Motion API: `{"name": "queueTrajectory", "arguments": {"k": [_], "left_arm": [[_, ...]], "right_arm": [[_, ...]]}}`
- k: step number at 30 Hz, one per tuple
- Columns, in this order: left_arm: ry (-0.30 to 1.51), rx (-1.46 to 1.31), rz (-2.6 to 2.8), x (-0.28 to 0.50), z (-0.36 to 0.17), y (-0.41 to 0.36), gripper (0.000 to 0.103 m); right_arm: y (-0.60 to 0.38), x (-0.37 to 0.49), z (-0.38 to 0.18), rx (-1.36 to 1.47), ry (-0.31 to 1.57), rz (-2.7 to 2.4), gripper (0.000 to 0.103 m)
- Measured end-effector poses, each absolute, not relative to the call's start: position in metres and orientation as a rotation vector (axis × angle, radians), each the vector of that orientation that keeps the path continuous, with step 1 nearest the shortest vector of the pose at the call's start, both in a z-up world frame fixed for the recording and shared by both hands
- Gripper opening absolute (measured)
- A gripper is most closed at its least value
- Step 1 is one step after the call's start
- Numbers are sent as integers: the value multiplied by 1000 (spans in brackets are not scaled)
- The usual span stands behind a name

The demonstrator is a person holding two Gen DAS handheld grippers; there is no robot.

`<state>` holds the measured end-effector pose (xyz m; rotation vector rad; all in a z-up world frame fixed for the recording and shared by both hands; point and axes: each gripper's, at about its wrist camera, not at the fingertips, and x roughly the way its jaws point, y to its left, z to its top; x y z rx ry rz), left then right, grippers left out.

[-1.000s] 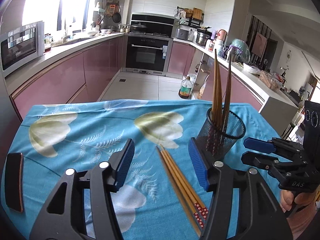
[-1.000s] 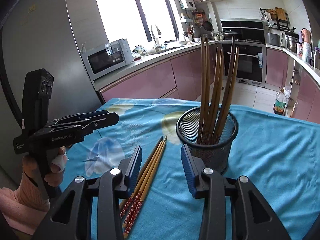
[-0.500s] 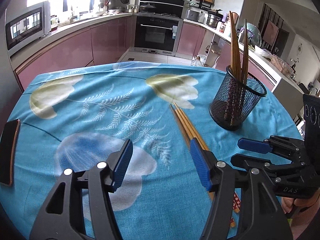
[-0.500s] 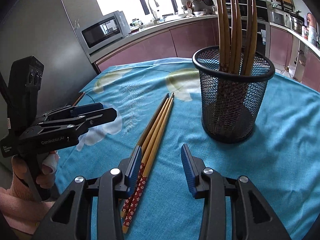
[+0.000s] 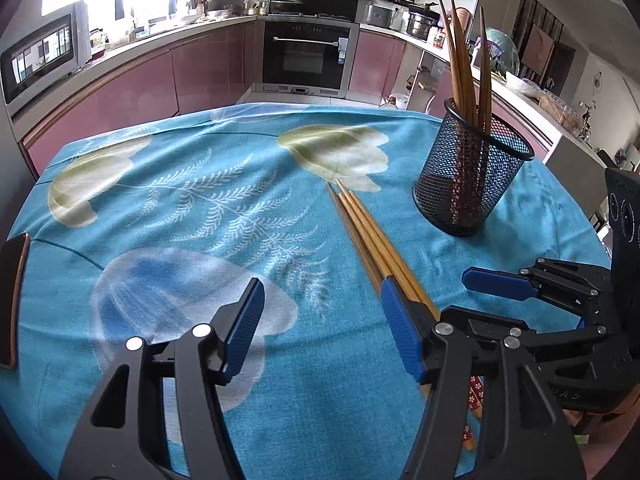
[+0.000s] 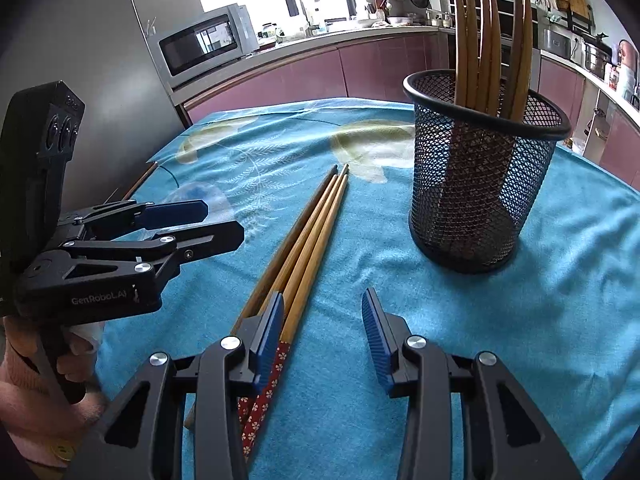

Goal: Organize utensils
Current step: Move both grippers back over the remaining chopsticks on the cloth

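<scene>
Several loose wooden chopsticks (image 5: 372, 236) (image 6: 308, 240) with red patterned ends lie side by side on the blue flowered cloth. A black mesh cup (image 5: 472, 184) (image 6: 480, 200) stands upright to their right and holds several more chopsticks. My left gripper (image 5: 322, 320) hovers open low over the cloth, and its right finger covers the bundle. My right gripper (image 6: 324, 328) is open too; its left finger lies over the chopsticks' patterned ends and no pad presses on them. Each gripper shows in the other's view: the right gripper (image 5: 496, 284) and the left gripper (image 6: 192, 224).
A dark flat phone-like object (image 5: 12, 300) lies at the table's left edge. Beyond the round table (image 5: 160, 128) are pink kitchen cabinets, a microwave (image 6: 204, 44) and an oven (image 5: 308, 56). A hand (image 6: 24, 360) grips the left tool.
Both grippers have sunk toward the table and tipped further down. The loose chopsticks and the mesh cup now look closer and larger. Nothing was grasped.
</scene>
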<state>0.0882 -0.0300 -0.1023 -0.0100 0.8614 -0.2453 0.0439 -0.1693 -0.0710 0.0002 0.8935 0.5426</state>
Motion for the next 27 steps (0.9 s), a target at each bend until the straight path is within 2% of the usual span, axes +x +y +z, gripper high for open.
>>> {"name": "queueTrajectory", "arguments": {"k": [27], "left_arm": [[900, 31, -268, 95, -119, -47, 61]], "right_arm": [[-158, 46, -77, -73, 894, 501, 37]]}}
